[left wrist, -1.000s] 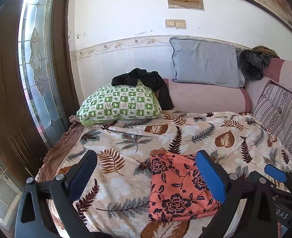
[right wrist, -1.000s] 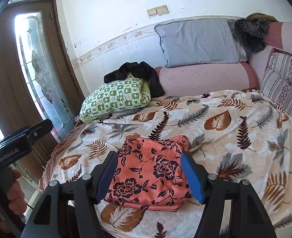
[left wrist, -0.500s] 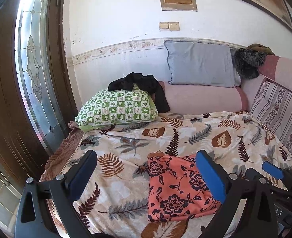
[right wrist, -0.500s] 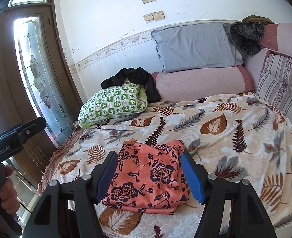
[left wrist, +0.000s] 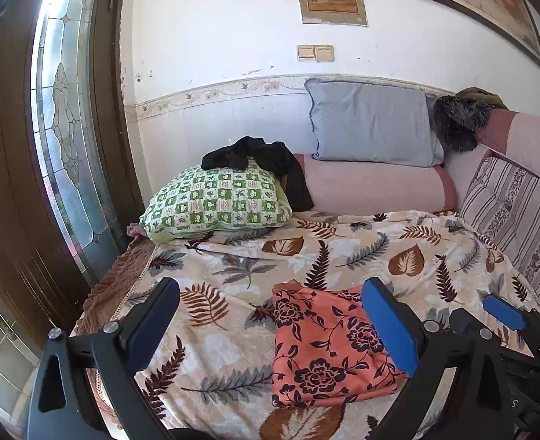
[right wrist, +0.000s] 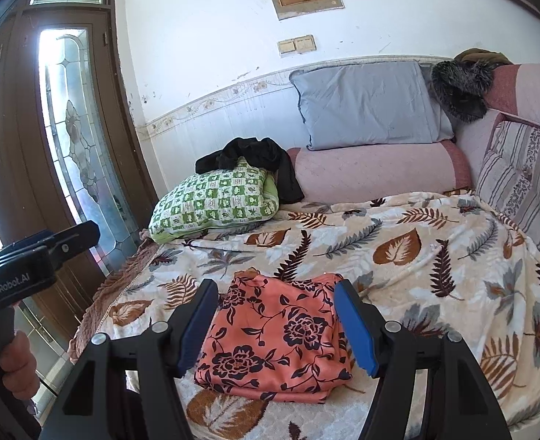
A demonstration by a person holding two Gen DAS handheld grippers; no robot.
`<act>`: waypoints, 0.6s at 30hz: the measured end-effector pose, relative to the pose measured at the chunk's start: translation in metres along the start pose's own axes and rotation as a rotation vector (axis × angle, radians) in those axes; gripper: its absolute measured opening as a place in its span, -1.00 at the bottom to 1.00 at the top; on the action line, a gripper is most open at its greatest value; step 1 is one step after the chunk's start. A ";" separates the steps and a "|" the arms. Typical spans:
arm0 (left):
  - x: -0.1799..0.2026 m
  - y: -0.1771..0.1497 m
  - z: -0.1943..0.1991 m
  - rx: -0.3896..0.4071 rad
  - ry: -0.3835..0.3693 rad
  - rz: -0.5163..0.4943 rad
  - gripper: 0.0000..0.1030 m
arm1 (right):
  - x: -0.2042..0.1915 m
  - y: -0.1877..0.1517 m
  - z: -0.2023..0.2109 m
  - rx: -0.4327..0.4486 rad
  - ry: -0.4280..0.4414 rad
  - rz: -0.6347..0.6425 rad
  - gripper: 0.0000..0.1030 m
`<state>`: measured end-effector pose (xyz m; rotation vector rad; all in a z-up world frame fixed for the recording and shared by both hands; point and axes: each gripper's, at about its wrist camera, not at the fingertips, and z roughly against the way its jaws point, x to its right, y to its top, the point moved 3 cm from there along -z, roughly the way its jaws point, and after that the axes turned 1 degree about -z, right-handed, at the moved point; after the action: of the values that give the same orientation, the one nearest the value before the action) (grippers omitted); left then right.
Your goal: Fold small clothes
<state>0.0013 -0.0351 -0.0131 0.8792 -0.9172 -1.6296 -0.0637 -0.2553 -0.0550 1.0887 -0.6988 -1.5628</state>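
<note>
White walls and a dark wooden door with leaded glass (left wrist: pixel 64 139) frame my view of a bed spread with a leaf-print blanket (left wrist: pixel 343 253). On its near part I see the folded coral floral garment (right wrist: pixel 277 337), lying flat in a neat stack. My right gripper (right wrist: pixel 275 324) hangs just above it with both blue pads apart and nothing pinched between them. My left gripper (left wrist: pixel 270 326) sits off to the garment's left, its jaws spread wide and empty. Farther back I see a green checked pillow (left wrist: pixel 215 201) with a black garment (left wrist: pixel 262 161) draped over it, and a grey pillow (left wrist: pixel 372 128) leaning on the wall.
</note>
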 end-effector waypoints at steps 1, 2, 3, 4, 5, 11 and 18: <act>0.000 0.000 0.001 0.002 0.000 0.001 0.93 | -0.001 0.000 0.001 0.002 0.001 0.001 0.35; 0.000 0.000 0.002 0.005 -0.002 0.003 0.93 | -0.002 0.001 0.001 0.003 0.004 0.002 0.35; -0.001 0.000 0.003 0.007 -0.005 0.005 0.93 | -0.003 0.001 0.002 0.005 0.004 0.005 0.35; -0.001 -0.001 0.004 0.009 -0.007 0.007 0.93 | -0.003 0.001 0.003 0.008 0.002 0.008 0.35; 0.000 -0.001 0.005 0.007 -0.009 0.005 0.93 | -0.004 0.001 0.004 0.012 0.000 0.010 0.35; 0.001 -0.003 0.004 0.001 -0.015 -0.003 0.93 | -0.002 0.000 0.003 0.009 -0.002 0.003 0.35; 0.001 -0.004 0.000 -0.007 -0.011 0.002 0.93 | 0.000 -0.001 0.002 0.007 -0.005 -0.003 0.35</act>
<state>-0.0003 -0.0356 -0.0173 0.8648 -0.9192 -1.6369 -0.0660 -0.2551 -0.0551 1.0919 -0.7066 -1.5666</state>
